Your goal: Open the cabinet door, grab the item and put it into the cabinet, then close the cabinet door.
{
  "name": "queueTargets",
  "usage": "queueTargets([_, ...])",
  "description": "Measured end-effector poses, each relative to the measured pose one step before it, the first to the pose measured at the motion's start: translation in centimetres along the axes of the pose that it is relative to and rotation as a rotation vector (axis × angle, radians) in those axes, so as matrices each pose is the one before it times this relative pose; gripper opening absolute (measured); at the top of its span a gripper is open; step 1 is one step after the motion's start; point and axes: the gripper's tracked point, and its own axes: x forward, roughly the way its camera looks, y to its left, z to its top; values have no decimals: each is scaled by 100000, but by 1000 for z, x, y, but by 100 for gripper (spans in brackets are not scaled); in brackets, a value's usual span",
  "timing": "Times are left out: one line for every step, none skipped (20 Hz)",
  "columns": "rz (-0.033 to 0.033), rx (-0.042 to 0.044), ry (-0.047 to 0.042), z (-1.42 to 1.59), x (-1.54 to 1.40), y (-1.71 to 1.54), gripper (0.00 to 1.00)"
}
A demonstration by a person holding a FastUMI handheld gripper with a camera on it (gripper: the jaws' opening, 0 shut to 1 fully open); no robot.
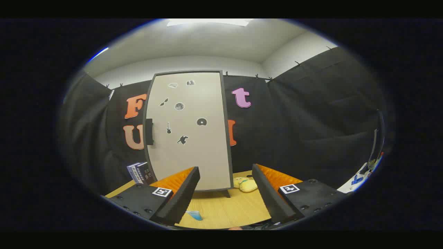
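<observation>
A tall pale cabinet (188, 131) with a dark frame stands on the wooden table (225, 207), beyond my fingers. Its door is closed, with small dark stickers on the front and a black handle (149, 131) on its left edge. A yellow soft toy (246, 185) lies on the table at the cabinet's right foot, between and beyond my fingertips. My gripper (225, 173) is open and holds nothing, hovering above the table a short way back from the cabinet.
A dark box with white print (140, 172) stands left of the cabinet. A small blue object (195, 215) lies on the table near the left finger. Black cloth walls surround the table. White items with blue marks (360, 180) sit far right.
</observation>
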Motion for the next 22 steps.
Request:
queueTargets([479,-260,-482,288,-375,-1,97])
queueTargets([-10,316,-303,239,-343,-75,97])
queueTargets([-365,453,69,85,-285,-63,97])
queueTargets([-448,378,67,64,-276,-35,97])
queueTargets([-321,258,112,-47,-157,111,97])
queueTargets([93,-94,179,-35,-88,286,97])
queueTargets([269,-398,342,-266,-16,411,97])
queueTargets([317,-491,590,-259,-47,431,97])
queueTargets([557,-188,-1,-237,7,501,97])
queueTargets([508,-139,-714,60,99,505,97])
queueTargets([-174,18,-1383,78,93,306,97])
queueTargets([-422,238,-1547,228,128,154,97])
queueTargets([-31,336,-1457,184,113,379,97])
queueTargets([644,103,-381,-57,252,591,97])
queueTargets([1276,-444,1105,-311,226,678,97])
queueTargets([1389,-605,1349,-252,111,588,97])
queueTargets([364,-224,-50,144,2,387,97])
queueTargets([8,-416,-844,620,-23,108,97])
queueTargets([333,-645,-941,399,-67,193,97])
queueTargets([68,-267,-909,335,-79,158,97])
queueTargets([-102,163,-359,261,-51,49,97])
queueTargets([256,518,249,158,-148,99,97])
